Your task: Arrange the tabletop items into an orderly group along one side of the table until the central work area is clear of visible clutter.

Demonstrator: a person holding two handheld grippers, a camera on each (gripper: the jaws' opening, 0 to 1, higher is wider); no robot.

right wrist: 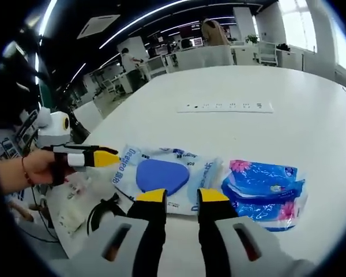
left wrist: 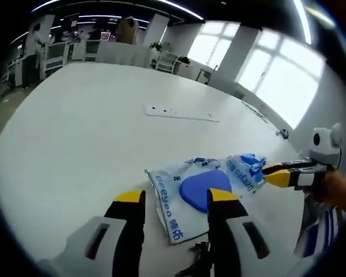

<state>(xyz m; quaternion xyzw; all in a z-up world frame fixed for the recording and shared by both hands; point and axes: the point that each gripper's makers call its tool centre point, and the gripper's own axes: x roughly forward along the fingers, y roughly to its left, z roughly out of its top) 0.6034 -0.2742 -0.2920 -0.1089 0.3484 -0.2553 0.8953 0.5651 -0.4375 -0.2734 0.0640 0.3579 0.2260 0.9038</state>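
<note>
A white and blue wipes packet [left wrist: 174, 203] with a blue oval lid lies flat on the white table [left wrist: 86, 144]. My left gripper [left wrist: 176, 198] hovers open just short of its near edge, with nothing between the fingers. A crumpled blue tissue pack [left wrist: 249, 166] lies against the packet's far end, and the right gripper [left wrist: 275, 174] points at it from the right. In the right gripper view, the wipes packet [right wrist: 161, 176] sits in front of my right gripper [right wrist: 183, 196], which is open over its near edge. The tissue pack [right wrist: 264, 190] lies to its right. The left gripper [right wrist: 98, 157] comes in from the left.
A white power strip [left wrist: 181, 112] [right wrist: 228, 107] lies further out on the table. A black cable [right wrist: 104, 212] and clear plastic bags [right wrist: 75, 199] lie near the table edge [right wrist: 57, 231]. A hand [right wrist: 37, 167] holds the left gripper. Office desks and people stand far behind.
</note>
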